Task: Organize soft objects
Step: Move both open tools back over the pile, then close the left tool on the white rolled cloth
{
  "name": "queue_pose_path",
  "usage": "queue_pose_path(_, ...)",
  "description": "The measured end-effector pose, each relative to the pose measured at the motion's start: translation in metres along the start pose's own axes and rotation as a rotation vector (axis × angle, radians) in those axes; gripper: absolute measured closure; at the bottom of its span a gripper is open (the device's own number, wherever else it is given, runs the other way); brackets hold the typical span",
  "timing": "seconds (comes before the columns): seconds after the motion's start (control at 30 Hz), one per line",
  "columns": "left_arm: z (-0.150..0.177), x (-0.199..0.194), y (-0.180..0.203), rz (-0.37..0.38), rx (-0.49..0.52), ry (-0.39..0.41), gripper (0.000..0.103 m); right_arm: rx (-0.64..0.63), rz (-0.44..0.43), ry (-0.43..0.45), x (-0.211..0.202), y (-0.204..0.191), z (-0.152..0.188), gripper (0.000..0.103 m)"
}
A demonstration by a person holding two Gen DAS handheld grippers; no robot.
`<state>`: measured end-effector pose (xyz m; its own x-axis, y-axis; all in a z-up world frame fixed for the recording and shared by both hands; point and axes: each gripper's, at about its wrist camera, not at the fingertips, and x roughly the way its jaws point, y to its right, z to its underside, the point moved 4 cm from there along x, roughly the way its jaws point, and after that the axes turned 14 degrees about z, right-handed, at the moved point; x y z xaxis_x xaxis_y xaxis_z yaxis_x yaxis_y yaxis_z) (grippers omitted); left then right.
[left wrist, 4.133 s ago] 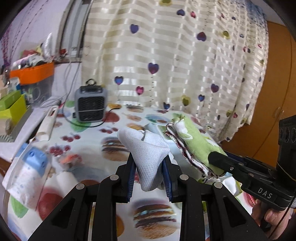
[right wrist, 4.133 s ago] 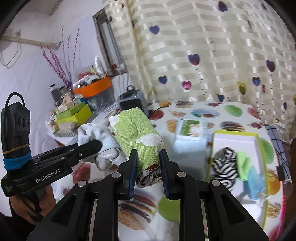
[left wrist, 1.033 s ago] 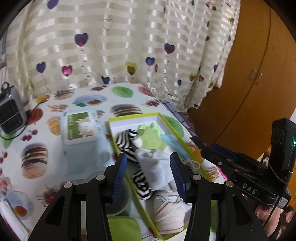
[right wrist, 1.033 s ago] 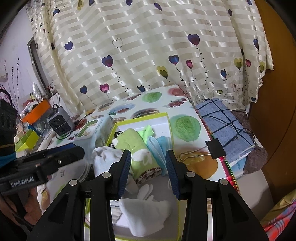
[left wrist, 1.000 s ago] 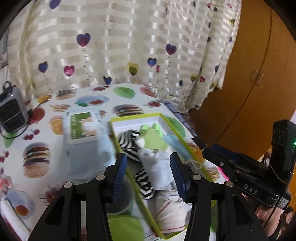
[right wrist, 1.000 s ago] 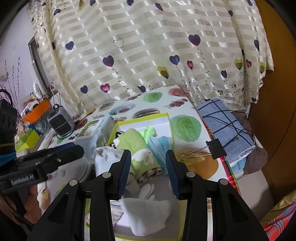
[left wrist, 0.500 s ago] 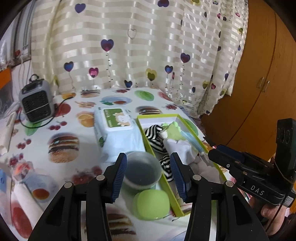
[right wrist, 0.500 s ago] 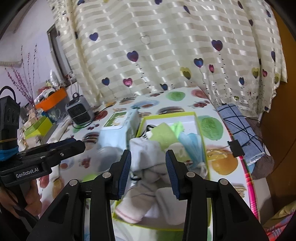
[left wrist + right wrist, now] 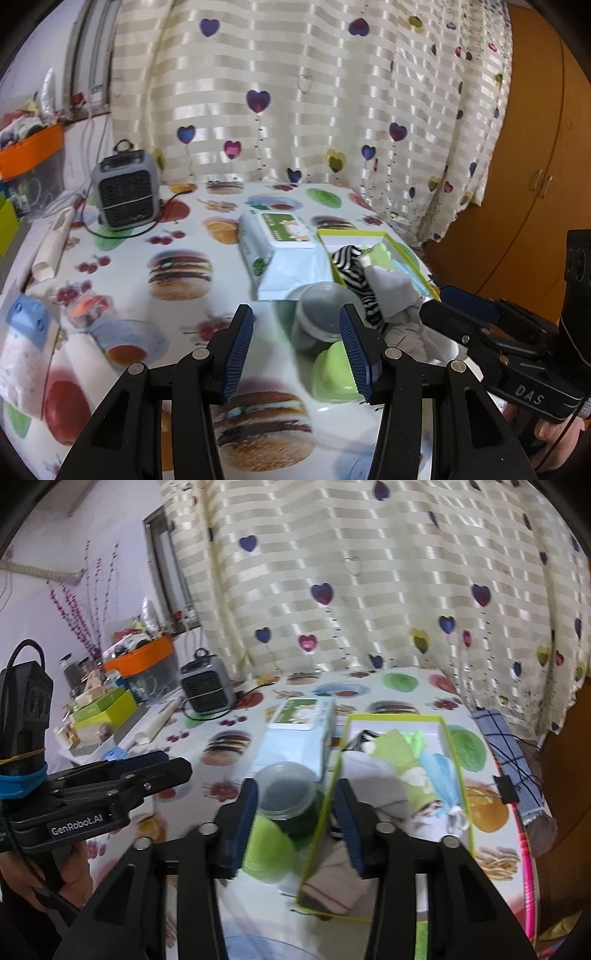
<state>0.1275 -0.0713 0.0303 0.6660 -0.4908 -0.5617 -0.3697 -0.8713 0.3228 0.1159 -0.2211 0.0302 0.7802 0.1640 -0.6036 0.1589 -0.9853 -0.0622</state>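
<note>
A green-rimmed white tray holds several soft items: a green cloth roll, a grey-white cloth, a light blue cloth and a zebra-striped cloth. In the left wrist view the tray lies at right. My left gripper is open and empty above the table, left of the tray. My right gripper is open and empty above the tray's near left rim. Each gripper shows in the other's view.
A wet-wipes pack lies beside the tray. A clear-lidded tub and a green round lid sit near it. A small grey heater with cord stands at the back. A blue checked cloth lies right of the tray. Curtain behind.
Both grippers let go of their cloths into the tray, opened, and pulled back up and to the left; the views now show more of the table.
</note>
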Motion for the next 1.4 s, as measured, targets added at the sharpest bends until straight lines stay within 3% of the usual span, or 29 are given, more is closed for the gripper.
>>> queue_pose_path(0.7,0.023,-0.019,-0.064,-0.118,-0.099,0.019,0.055,-0.099,-0.114,-0.005,0.016,-0.066,0.005,0.052)
queue_pose_path(1.03,0.04,-0.049,-0.128,-0.232,-0.202,0.058,0.055,-0.174,-0.15,-0.039,0.027,-0.097,0.011,0.052)
queue_pose_path(1.4,0.058,-0.055,-0.178,-0.28,-0.304,0.052,0.055,-0.234,-0.175,-0.07,0.039,-0.122,0.015,0.052)
